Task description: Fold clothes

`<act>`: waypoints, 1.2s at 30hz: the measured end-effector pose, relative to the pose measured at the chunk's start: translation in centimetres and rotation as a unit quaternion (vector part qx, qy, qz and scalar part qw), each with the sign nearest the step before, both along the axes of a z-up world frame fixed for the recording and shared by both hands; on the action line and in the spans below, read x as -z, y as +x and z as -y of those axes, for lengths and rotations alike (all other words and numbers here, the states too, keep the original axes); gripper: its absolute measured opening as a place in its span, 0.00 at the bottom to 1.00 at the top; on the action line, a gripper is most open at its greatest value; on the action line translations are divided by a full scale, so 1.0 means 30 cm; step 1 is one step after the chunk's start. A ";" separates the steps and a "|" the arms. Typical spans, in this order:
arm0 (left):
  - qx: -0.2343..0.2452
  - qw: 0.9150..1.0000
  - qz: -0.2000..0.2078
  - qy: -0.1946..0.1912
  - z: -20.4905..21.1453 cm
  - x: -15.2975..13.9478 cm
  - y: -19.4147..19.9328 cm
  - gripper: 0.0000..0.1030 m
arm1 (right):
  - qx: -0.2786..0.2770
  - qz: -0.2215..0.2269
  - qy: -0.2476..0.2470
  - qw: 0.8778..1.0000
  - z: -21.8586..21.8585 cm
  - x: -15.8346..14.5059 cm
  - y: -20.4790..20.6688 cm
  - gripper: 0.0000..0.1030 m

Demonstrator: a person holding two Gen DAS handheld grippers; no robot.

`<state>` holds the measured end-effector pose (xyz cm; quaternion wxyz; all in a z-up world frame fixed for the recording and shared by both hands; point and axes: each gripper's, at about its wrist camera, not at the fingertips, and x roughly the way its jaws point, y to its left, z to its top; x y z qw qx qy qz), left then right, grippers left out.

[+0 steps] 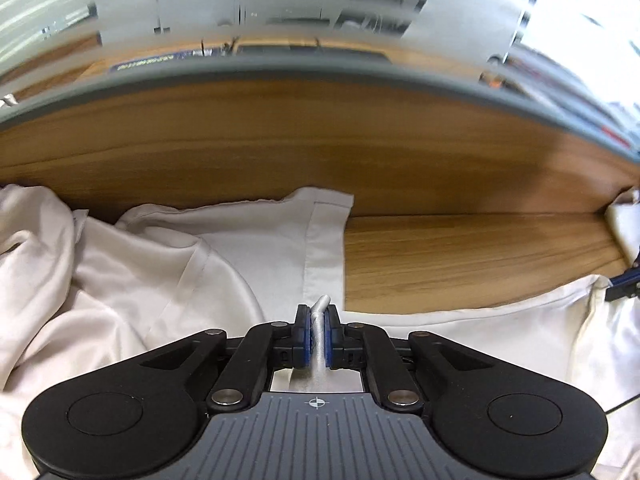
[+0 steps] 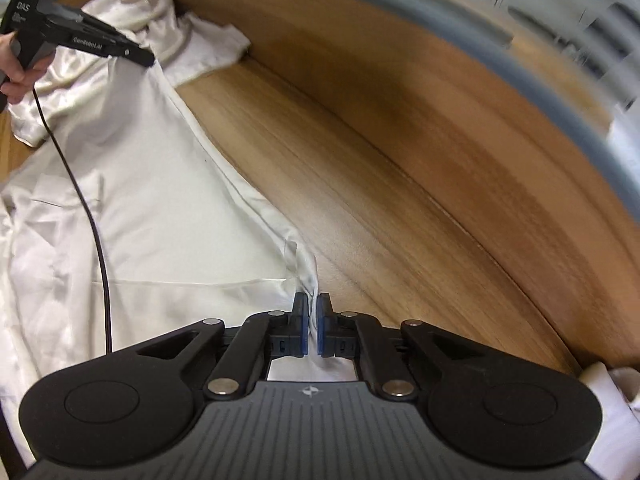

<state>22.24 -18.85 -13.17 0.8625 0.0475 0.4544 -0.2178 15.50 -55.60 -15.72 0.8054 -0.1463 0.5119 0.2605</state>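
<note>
Pinching the soft, slippery white garment (image 2: 160, 200) along its edge, we're clenching both jaws on thin folds over the surface (image 1: 440, 264).

Black hand-held gripper (image 1: 316, 316) with blue pads, ribbed grey body.

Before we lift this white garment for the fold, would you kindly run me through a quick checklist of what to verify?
1. Left claw shut on the garment edge: ok, a fold of cloth stands pinched between its pads.
2. Right claw shut on the same edge: ok, cloth runs into its closed pads.
3. Edge between the two claws straight: ok, it runs in a fairly even line in the right wrist view.
4. Rest of the garment flat: not ok, the far end is bunched.
5. Bare table beyond the edge: ok.
6. Cable clear of the cloth: not ok, it trails across it.
</note>
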 end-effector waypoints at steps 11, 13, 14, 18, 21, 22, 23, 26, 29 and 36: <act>-0.009 1.000 0.007 -0.025 -0.140 -0.185 -0.337 0.08 | -0.011 0.091 0.007 0.996 -0.056 -0.229 -0.406 0.04; -0.008 1.000 0.004 -0.015 -0.153 -0.175 -0.416 0.08 | -0.025 0.101 -0.008 0.995 -0.083 -0.230 -0.488 0.04; -0.009 1.000 -0.002 -0.011 -0.158 -0.159 -0.452 0.09 | -0.032 0.103 -0.017 0.994 -0.096 -0.220 -0.526 0.04; -0.027 0.999 -0.045 0.002 -0.182 -0.066 -0.566 0.09 | -0.047 0.092 -0.034 0.994 -0.152 -0.145 -0.644 0.06; -0.026 0.997 -0.074 0.019 -0.183 0.003 -0.634 0.12 | -0.045 0.069 -0.031 0.996 -0.174 -0.093 -0.696 0.07; -0.026 0.996 -0.078 0.031 -0.181 0.017 -0.654 0.13 | -0.041 0.063 -0.030 0.997 -0.175 -0.086 -0.707 0.07; -0.024 0.996 -0.080 0.038 -0.181 0.026 -0.673 0.15 | -0.037 0.060 -0.029 0.997 -0.172 -0.086 -0.717 0.08; -0.027 0.996 -0.071 0.049 -0.180 0.025 -0.727 0.19 | -0.005 0.061 -0.011 0.998 -0.125 -0.129 -0.740 0.19; -0.049 0.996 -0.063 0.043 -0.202 0.005 -0.771 0.25 | 0.061 0.069 0.011 0.996 -0.026 -0.174 -0.751 0.27; -0.105 0.992 -0.057 0.031 -0.231 -0.030 -0.821 0.40 | 0.223 0.064 0.030 0.972 0.223 -0.186 -0.765 0.37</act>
